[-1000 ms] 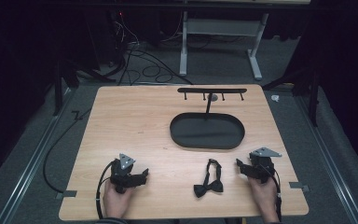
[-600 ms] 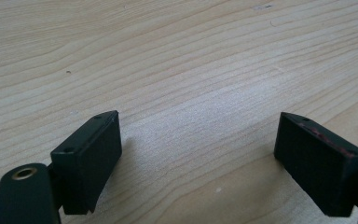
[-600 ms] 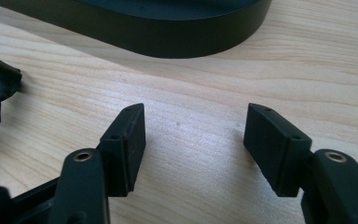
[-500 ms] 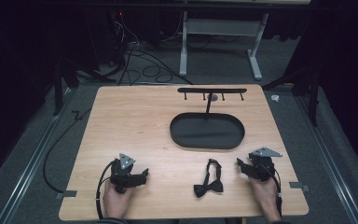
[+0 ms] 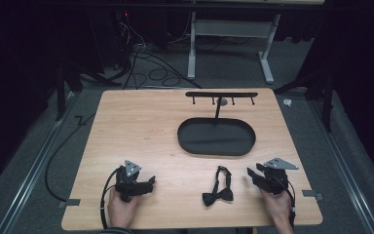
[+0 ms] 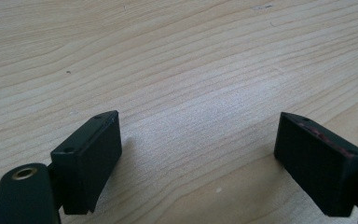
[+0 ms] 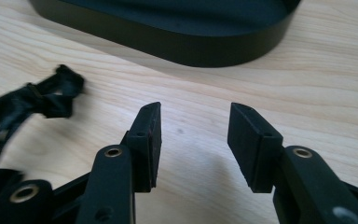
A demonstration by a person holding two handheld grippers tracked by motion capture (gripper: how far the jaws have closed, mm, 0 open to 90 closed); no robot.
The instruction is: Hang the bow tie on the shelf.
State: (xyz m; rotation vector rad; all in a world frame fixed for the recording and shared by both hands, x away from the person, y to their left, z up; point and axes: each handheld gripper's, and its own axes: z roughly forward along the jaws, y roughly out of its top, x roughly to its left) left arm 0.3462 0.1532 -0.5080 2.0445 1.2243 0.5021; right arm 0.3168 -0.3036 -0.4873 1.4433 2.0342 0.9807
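A black bow tie (image 5: 217, 187) lies flat on the wooden table (image 5: 141, 126) near the front edge, between my two grippers. My right gripper (image 5: 251, 176) rests to its right and points left toward it. In the right gripper view the bow tie (image 7: 28, 100) lies left of the gripper (image 7: 193, 140). Those jaws stand half apart and have just been closing, with only bare wood between them. My left gripper (image 5: 148, 184) rests at the front left, pointing right. In the left gripper view the gripper (image 6: 198, 158) stands wide open over bare wood.
A black oval tray (image 5: 216, 137) sits beyond the bow tie, and its low wall (image 7: 177, 42) crosses the top of the right gripper view. A black hook rack (image 5: 221, 94) rises on a post from the tray's far side. Cables lie on the floor beyond the table.
The right gripper's jaws look a little narrower than before. Both hands rest where they were, and the bow tie has not moved.
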